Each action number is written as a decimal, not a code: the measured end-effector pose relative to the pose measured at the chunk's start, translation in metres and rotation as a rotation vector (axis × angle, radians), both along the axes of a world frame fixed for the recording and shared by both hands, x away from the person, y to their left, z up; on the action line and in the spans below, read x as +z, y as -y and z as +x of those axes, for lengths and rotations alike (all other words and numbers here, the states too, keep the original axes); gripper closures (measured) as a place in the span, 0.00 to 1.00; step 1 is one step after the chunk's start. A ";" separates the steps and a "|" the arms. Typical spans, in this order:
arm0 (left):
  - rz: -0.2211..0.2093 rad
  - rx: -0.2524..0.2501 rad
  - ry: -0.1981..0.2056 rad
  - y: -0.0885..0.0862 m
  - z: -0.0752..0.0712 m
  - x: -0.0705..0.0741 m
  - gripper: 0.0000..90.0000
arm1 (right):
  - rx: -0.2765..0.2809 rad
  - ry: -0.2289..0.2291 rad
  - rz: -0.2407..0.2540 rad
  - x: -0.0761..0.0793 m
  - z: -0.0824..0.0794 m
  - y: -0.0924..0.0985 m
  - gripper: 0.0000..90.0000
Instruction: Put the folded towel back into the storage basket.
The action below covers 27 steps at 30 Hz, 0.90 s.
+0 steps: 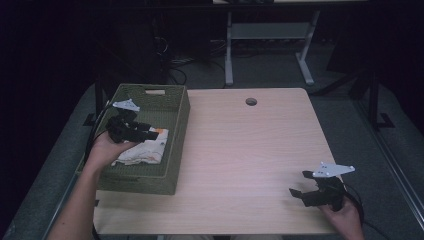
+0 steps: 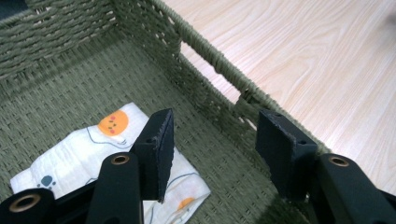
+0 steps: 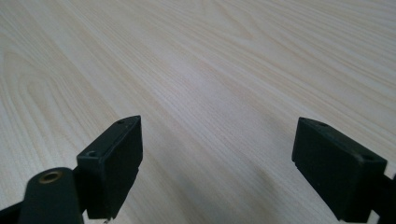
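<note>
A green woven basket (image 1: 183, 120) stands at the table's left side. On its floor lies a folded white cloth (image 1: 146, 151) printed with orange shapes. My left gripper (image 1: 144, 133) hovers inside the basket just above the cloth, open, with nothing between its jaws. In the left gripper view the cloth (image 2: 70, 158) lies below and left of the gripper (image 2: 215, 128), and the basket wall (image 2: 205, 79) runs close on the right. My right gripper (image 1: 299, 183) rests low over bare wood at the table's near right corner, open and empty (image 3: 217, 140).
The light wooden table (image 1: 250, 150) has a round cable hole (image 1: 251, 101) near its far edge. Beyond it stand the white legs of another desk (image 1: 229, 55), with cables on the dark floor. The table's edges drop off on all sides.
</note>
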<state>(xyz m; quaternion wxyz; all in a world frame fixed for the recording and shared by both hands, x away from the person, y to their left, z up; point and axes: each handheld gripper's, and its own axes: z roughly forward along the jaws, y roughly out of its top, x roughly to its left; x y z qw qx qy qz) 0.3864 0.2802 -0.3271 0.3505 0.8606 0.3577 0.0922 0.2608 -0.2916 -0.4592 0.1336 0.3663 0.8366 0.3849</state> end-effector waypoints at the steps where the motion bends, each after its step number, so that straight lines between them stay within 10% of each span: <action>1: -0.010 0.003 0.005 0.001 -0.002 0.001 0.52 | 0.000 0.000 0.000 0.000 0.000 0.000 0.18; 27: -0.045 -0.007 0.038 0.038 -0.015 0.001 0.50 | -0.010 0.015 0.011 0.003 0.000 0.006 0.18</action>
